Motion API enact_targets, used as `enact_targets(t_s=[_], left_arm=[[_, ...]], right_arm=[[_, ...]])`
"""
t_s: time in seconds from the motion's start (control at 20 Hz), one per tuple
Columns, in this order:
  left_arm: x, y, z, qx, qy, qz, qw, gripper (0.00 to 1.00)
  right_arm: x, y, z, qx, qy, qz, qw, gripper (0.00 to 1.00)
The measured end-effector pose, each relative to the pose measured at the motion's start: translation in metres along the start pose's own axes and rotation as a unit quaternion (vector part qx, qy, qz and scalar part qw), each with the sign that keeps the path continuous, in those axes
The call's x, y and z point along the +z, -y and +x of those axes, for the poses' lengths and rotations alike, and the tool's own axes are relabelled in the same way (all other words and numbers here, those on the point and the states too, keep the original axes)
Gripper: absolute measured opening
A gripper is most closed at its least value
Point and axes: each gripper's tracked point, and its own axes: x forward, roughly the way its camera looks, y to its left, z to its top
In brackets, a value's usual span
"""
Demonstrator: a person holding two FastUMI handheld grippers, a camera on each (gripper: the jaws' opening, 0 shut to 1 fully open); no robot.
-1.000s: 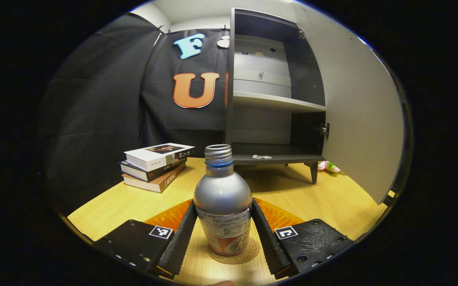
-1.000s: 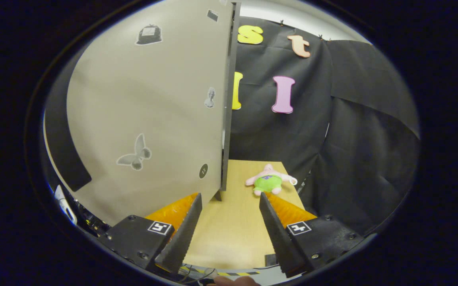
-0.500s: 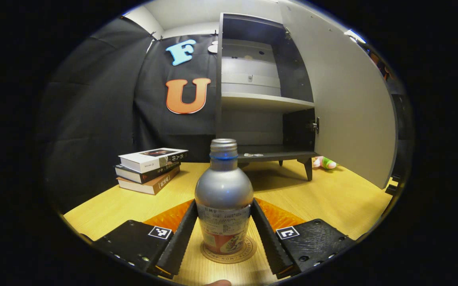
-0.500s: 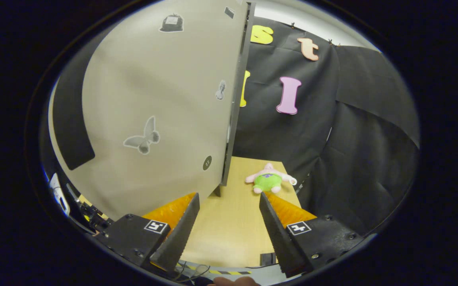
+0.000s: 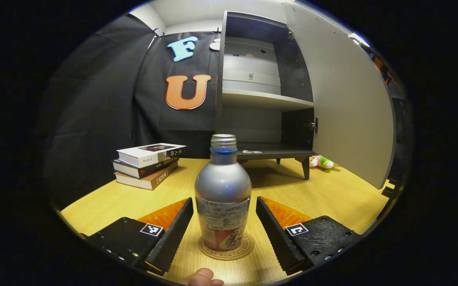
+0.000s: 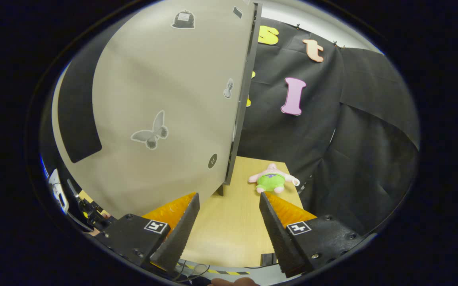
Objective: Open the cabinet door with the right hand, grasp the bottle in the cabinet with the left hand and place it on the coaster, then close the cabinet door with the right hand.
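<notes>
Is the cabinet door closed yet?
No, in the left gripper view the cabinet door stands swung wide open, leaving the cabinet's bare shelves exposed behind the bottle.

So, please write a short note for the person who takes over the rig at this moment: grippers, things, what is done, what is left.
Left gripper: open, one finger on each side of the bottle, not pressing it.
Right gripper: open, holding nothing, beside the outer face of the cabinet door.
Bottle: upright on the coaster, on the table.
Cabinet: door wide open, shelves bare.
Done: door opened, bottle placed.
Left: draw the left gripper back, then close the door with the right.
</notes>
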Motion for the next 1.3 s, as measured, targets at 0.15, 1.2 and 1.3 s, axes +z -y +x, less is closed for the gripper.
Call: enact_targets(t_s=[0.15,1.2,1.3], left_arm=[[0.004,-0.001,0.001,-0.002,-0.003,0.002,1.000,0.95],[0.175,-0.005,-0.029,0.029,0.046,0.008,0.998,0.95],[0.209,-0.016,-0.037,0.060,0.048,0.004,0.997,0.95]], right_arm=[[0.003,-0.001,0.001,0.004,0.002,0.005,1.000,0.94],[0.063,0.040,-0.009,-0.033,0.117,0.074,0.990,0.95],[0.073,0.059,-0.015,-0.070,0.144,0.100,0.982,0.98]])
